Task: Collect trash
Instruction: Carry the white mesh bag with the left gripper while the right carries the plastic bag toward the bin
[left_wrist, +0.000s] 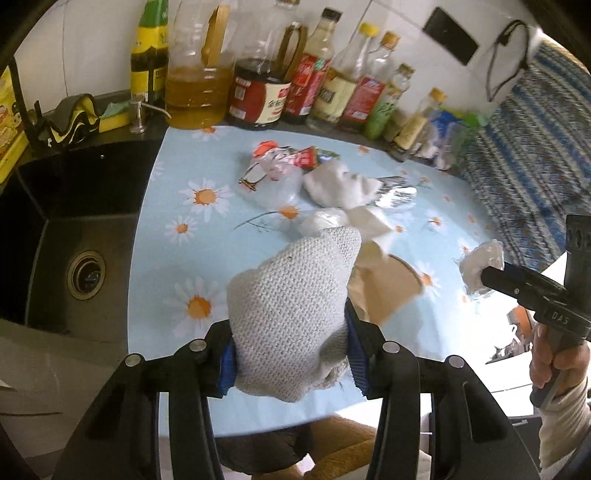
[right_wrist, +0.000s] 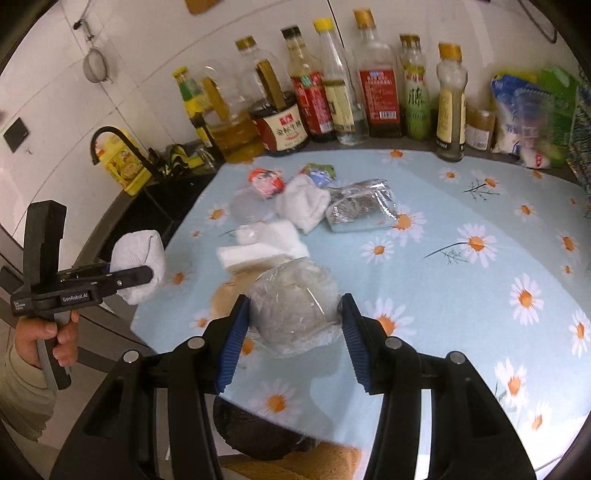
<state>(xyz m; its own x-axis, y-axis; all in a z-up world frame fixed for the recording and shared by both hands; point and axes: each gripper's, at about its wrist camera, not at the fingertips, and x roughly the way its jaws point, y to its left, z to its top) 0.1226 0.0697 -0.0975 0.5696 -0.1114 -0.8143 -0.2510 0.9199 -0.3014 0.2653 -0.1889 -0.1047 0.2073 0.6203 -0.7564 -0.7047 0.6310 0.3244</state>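
Note:
My left gripper (left_wrist: 291, 350) is shut on a wad of grey-white knitted cloth (left_wrist: 291, 295), held above the daisy-print tablecloth (left_wrist: 184, 229). In the right wrist view that cloth wad (right_wrist: 138, 254) hangs at the left, beyond the table's edge, in the left gripper (right_wrist: 147, 275). My right gripper (right_wrist: 295, 325) is shut on a crumpled clear plastic wad (right_wrist: 295, 310). The left wrist view shows this plastic wad (left_wrist: 482, 266) at the tip of the right gripper (left_wrist: 489, 277). On the table lie a red-and-white wrapper (right_wrist: 266, 181), a white rag (right_wrist: 303, 203), a foil pack (right_wrist: 362, 206), white tissue (right_wrist: 266, 243) and brown paper (left_wrist: 388, 295).
A black sink (left_wrist: 74, 240) lies left of the table. Oil and sauce bottles (right_wrist: 376, 85) line the back wall. A blue patterned cloth (left_wrist: 524, 166) covers something at the right. A dark bin (right_wrist: 255, 432) sits below the table's near edge. A hand (right_wrist: 55, 332) grips the left tool's handle.

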